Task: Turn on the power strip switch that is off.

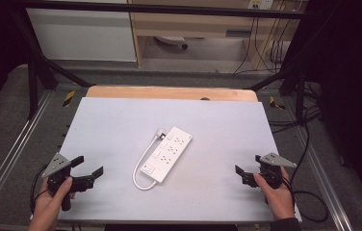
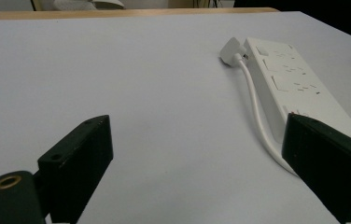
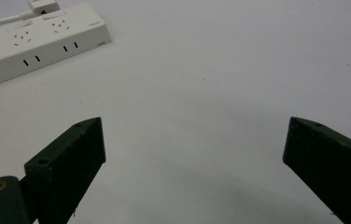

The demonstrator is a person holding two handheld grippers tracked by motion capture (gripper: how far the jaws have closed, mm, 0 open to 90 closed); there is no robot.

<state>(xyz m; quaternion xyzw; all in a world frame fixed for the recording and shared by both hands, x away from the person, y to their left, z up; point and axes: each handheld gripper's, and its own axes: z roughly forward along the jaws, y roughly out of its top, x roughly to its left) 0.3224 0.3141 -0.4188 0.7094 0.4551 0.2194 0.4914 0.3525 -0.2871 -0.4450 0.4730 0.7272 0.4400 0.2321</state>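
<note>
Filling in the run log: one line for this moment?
left tool: open, empty | right tool: open, empty | power strip: mid-table, untouched, cord looped

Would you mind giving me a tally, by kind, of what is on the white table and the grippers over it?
Power strip, white, with its cable looped round to its plug: 1
Handheld grippers, left gripper and right gripper, both with jaws apart and holding nothing: 2
Total: 3

White power strip (image 1: pixel 167 153) with looped cord (image 1: pixel 141 169) on table (image 1: pixel 227 144)
</note>
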